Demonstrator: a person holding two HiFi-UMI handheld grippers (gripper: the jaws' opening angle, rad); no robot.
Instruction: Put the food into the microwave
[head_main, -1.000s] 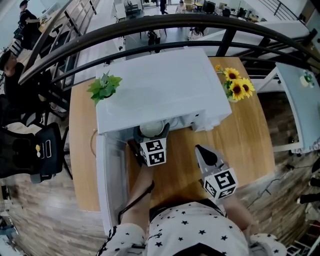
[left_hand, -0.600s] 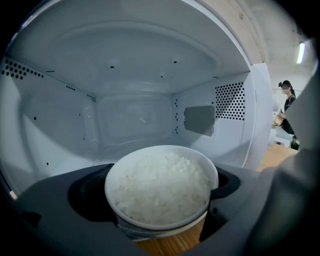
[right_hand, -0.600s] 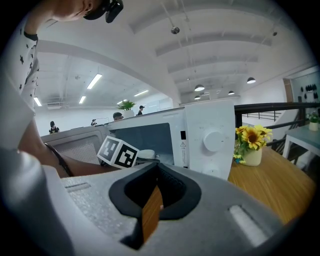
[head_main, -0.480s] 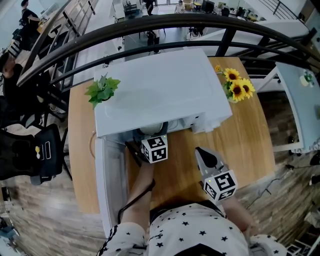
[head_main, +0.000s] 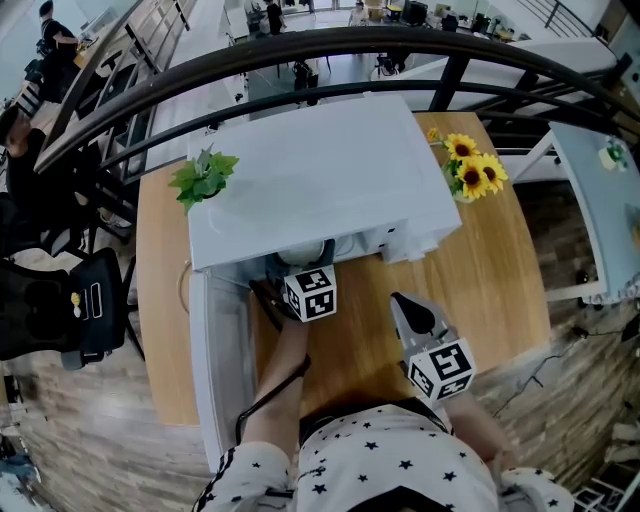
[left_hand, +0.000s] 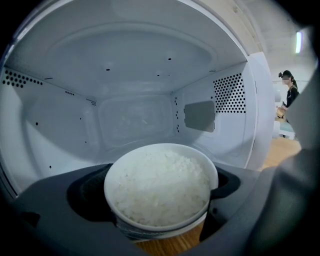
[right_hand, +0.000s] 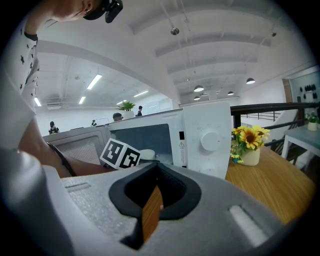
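My left gripper (head_main: 301, 266) is clamped on a white bowl of rice (left_hand: 159, 192) — one jaw on each side of it, the bowl heaped full. The bowl sits right at the open mouth of the white microwave (head_main: 310, 170), and the bare white cavity (left_hand: 130, 115) lies straight ahead of it. A strip of wooden tabletop (head_main: 490, 290) shows under the bowl's near side. I cannot tell whether the bowl rests on anything. The microwave door (head_main: 222, 350) stands swung open on the left.

My right gripper (right_hand: 150, 210) is held back over the tabletop, in front of the microwave's control panel (right_hand: 207, 142). Its jaws are drawn together but for a thin slit, with nothing between them.

A small green plant (head_main: 207, 172) stands on the microwave's top. A vase of sunflowers (head_main: 470, 175) stands on the tabletop just beside the microwave's right side.
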